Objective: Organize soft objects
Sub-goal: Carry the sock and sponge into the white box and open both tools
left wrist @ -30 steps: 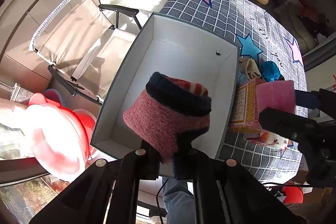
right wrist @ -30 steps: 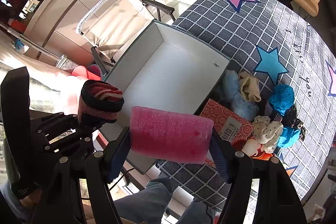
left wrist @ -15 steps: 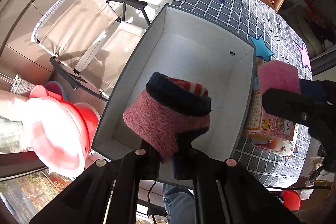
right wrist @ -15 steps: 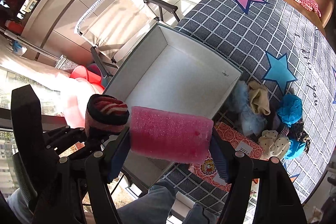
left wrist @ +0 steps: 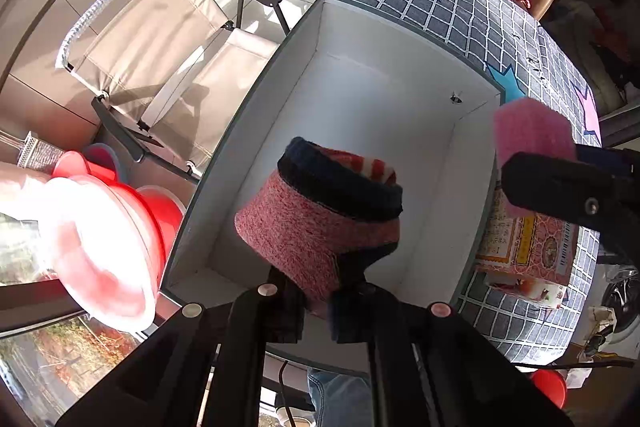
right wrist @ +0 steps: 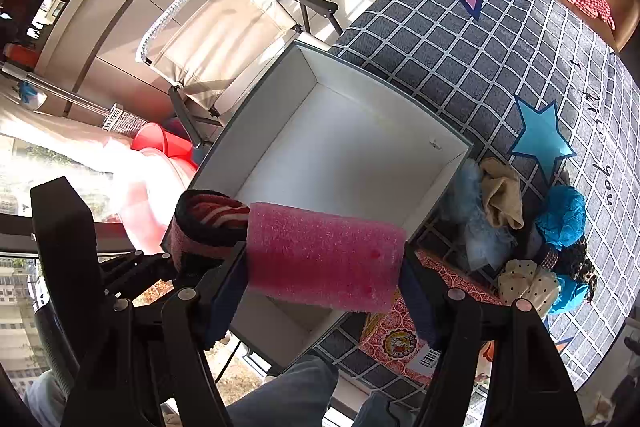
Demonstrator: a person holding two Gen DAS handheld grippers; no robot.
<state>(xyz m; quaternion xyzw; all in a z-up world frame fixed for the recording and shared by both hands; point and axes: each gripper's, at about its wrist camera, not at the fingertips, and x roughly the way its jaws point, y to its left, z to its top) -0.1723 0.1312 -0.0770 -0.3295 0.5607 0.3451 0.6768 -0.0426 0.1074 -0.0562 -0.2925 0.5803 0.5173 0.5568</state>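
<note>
Both hands have dropped closer over the white box (left wrist: 360, 99) on the counter (right wrist: 460, 39). The left claw (left wrist: 316, 291) stays clamped on the rolled sock (left wrist: 320, 215); the right claw (right wrist: 324, 287) grips the pink sponge (right wrist: 324, 253) near the box's right wall. Releasing both looks next.

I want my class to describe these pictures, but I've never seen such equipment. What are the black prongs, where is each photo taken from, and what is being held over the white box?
No robot: a person holds a two-finger gripper in each hand, each carrying a fisheye camera looking down along its fingers. The left gripper is shut on a rolled red and navy sock. The right gripper clamps a pink foam block. Both hang above an open white box on a grid-patterned tablecloth with stars. Beside the box lie a pile of soft items and a red patterned carton.
</note>
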